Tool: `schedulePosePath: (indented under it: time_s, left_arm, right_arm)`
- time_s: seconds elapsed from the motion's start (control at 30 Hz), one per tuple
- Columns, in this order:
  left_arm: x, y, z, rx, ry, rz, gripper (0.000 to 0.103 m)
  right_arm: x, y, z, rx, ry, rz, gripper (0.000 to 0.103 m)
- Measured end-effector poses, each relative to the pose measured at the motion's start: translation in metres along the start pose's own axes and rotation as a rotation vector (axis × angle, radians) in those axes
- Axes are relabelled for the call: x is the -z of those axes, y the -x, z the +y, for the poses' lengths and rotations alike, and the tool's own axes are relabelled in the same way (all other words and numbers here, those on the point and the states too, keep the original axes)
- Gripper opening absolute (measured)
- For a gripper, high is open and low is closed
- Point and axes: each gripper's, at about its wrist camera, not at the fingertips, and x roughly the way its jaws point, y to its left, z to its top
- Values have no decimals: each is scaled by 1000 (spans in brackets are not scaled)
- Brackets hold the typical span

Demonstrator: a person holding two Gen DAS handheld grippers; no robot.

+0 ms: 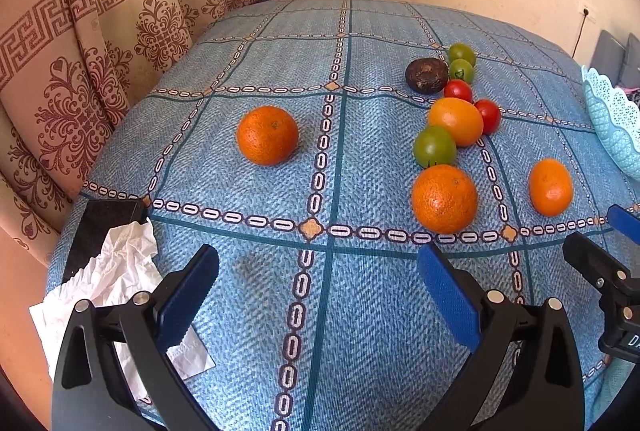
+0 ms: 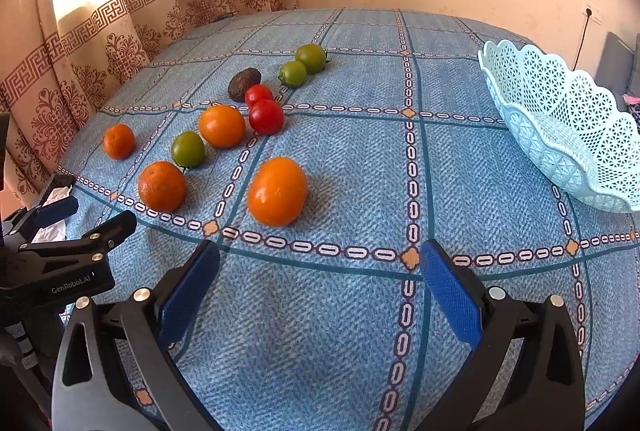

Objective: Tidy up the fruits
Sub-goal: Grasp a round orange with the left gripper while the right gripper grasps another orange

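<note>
Blue-padded fingers of the left gripper (image 1: 318, 295) and right gripper (image 2: 320, 291) stand wide apart, holding nothing, likely poised for a first pick. Fruits lie loose on the blue-clothed worktop (image 2: 360, 331); the nearest orange (image 2: 277, 191) sits just ahead. Only the right view shows the basket (image 2: 560, 127) whole and empty; only the left shows crumpled tissue (image 1: 116, 271)
</note>
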Motion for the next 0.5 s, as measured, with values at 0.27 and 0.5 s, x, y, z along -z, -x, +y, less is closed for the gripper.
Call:
schedulePosePath:
  time_s: [0.27,0.5]
  left_arm:
    - [-13,4,2,-10,10,-28,98]
    - [-14,4,3,-16,13,-31,98]
  right_arm:
    - [-6,-2,8,5,17,-24,101]
    - [-7,-5,7,18,18,-23,101]
